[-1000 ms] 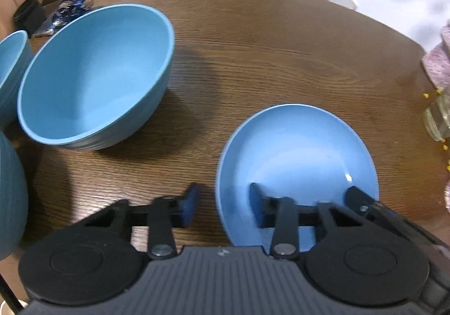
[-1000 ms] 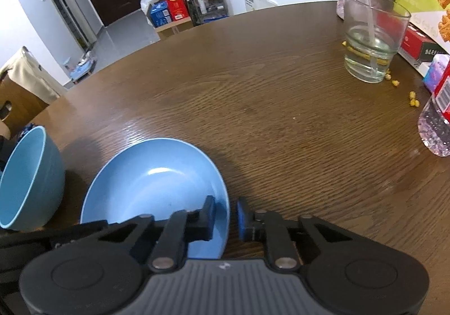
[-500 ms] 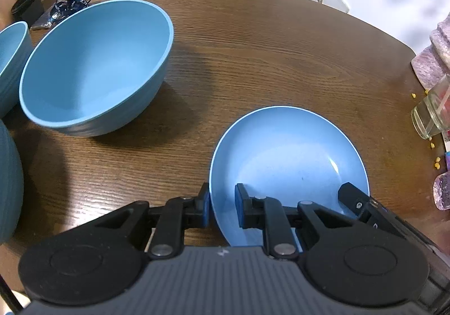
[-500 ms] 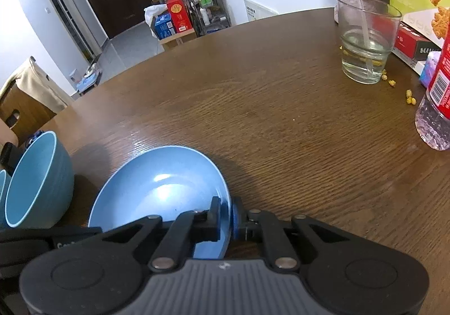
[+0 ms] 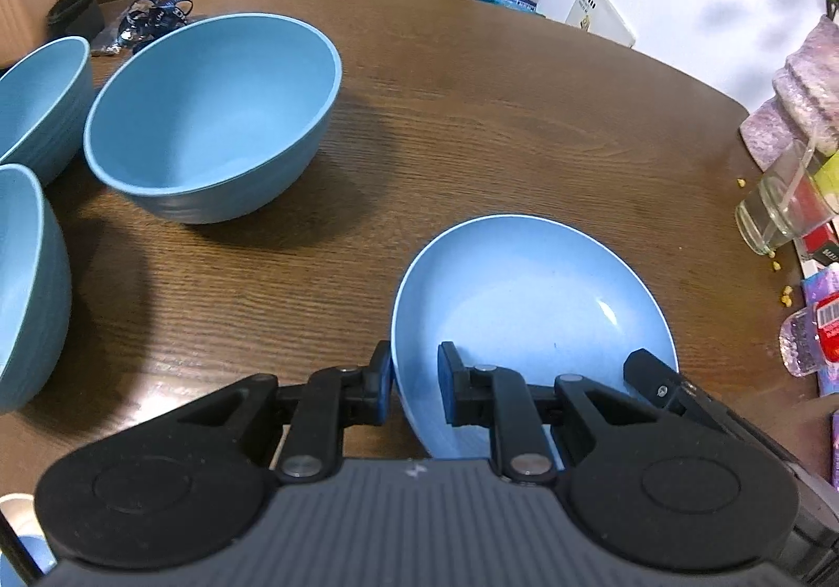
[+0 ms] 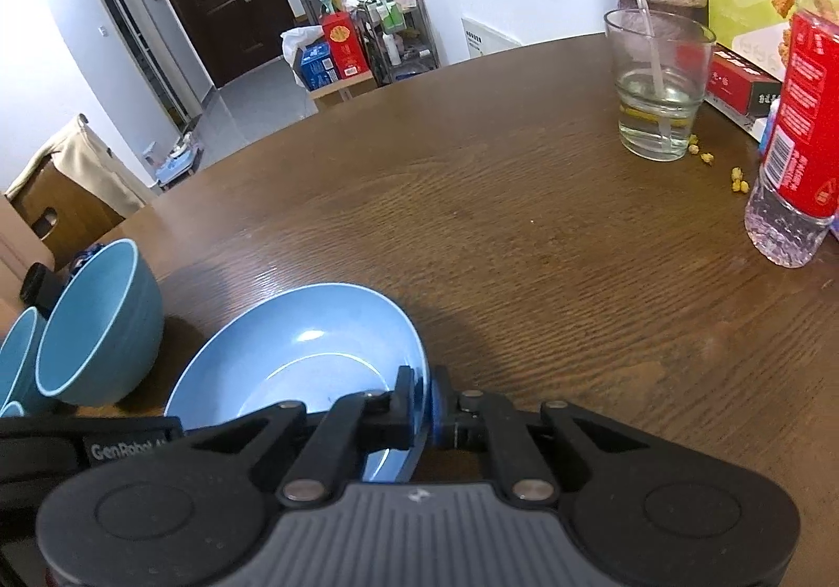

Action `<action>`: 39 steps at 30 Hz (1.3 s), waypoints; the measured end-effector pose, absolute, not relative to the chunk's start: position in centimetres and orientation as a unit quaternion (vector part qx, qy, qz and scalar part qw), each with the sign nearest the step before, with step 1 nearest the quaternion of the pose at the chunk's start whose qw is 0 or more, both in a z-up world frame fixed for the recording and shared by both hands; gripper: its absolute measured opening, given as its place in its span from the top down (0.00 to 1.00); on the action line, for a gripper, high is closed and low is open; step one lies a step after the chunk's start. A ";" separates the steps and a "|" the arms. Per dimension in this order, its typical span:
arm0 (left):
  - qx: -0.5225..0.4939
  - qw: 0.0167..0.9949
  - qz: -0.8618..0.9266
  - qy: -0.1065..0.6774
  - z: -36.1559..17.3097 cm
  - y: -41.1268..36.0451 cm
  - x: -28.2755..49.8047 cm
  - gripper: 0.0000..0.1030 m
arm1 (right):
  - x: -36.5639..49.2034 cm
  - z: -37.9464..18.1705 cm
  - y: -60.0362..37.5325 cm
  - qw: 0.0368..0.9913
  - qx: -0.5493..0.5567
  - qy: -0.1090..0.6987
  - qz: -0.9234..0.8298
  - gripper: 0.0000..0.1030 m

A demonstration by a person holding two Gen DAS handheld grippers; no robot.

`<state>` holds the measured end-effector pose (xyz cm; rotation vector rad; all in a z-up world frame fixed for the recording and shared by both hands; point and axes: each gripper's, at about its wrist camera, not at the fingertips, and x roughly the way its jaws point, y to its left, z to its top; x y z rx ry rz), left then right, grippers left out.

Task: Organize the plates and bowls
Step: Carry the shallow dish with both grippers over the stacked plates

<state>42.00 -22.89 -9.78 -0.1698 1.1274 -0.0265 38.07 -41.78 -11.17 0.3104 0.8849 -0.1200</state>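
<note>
Left gripper (image 5: 414, 390) fingers (image 5: 380, 388) pinching the near rim of the blue plate (image 5: 529, 304). Right gripper (image 6: 423, 403) fingers (image 6: 404, 403) squeezed tight on the same plate's other edge. Plate held between both, just over the brown tabletop (image 5: 498, 126). Big blue bowl (image 5: 210, 115) sitting to the left, two more blue bowls (image 5: 36, 99) past it. Glass of water (image 6: 655, 84) far off to the right.

Right gripper (image 6: 426, 403) clamped on the near right rim of blue plate (image 6: 293, 367), lower centre. Blue bowl (image 6: 99, 319) at left edge on brown table (image 6: 524, 230). Glass with straw (image 6: 655, 84) and red-labelled bottle (image 6: 802, 126) at upper right.
</note>
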 end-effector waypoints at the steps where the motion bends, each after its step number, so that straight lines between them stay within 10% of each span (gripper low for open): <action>1: -0.081 0.843 -0.014 0.532 -9.6 -22.8 41.7 0.82 | 37.8 -11.1 -41.8 0.891 0.150 0.424 -0.055 0.94; 39: -0.096 0.859 -0.056 0.501 -3.6 -19.6 24.5 0.82 | 18.9 -4.9 -39.0 0.914 0.137 0.375 -0.068 0.94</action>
